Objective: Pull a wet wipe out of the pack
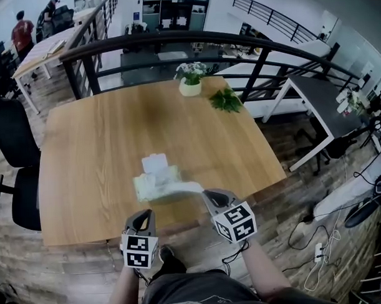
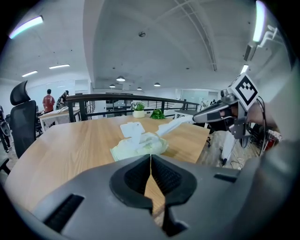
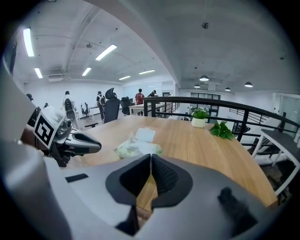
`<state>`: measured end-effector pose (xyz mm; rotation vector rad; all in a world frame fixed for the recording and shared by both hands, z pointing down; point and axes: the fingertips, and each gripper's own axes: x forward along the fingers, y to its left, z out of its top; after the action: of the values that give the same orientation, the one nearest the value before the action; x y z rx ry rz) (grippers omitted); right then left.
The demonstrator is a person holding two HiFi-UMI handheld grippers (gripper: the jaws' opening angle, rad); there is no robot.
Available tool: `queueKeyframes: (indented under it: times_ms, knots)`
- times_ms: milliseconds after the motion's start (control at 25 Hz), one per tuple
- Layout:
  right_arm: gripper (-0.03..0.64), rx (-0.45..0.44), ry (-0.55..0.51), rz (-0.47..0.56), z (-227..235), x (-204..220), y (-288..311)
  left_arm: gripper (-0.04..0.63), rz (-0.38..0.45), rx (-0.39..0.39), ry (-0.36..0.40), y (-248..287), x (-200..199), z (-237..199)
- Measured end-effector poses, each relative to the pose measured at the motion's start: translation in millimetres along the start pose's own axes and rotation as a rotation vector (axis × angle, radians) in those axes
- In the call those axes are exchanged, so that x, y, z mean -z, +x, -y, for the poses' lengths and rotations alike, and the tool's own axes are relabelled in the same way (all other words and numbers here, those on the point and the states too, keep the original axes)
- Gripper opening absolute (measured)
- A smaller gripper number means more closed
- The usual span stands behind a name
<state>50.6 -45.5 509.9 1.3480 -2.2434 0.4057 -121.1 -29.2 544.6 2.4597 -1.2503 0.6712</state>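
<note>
Pack: pale green wet wipe pack point(image 1: 153, 187) lies flat on the wooden table point(image 1: 84, 152), toward my side; its white lid flap point(image 1: 155, 162) is folded open.
Contents: one wet wipe point(image 1: 184, 188) is drawn partway out of the top opening, stretched toward my right.
Right gripper point(image 1: 206, 194): clenched on the wipe's free end, over the table's near edge.
Left gripper point(image 1: 143, 213): jaws pressed together on nothing, near the pack but apart from it.
Far side: potted plant point(image 1: 190, 78) and leafy sprig point(image 1: 226, 100), well apart from the pack.
Surroundings: black railing point(image 1: 174, 40) beyond the table; black office chair point(image 1: 16, 160) at its left.
</note>
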Motion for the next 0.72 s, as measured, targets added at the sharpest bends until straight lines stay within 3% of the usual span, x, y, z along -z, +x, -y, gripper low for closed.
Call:
queueKeyframes:
  times_ms: [360,720]
  knots:
    - [0.028,-0.058,0.050,0.047,-8,32,-65,0.015,0.021,-0.031,0.015,-34,8,65]
    - [0.028,-0.114,-0.006,0.080,-31,62,-147,0.015,0.060,-0.076,0.002,-96,20,136]
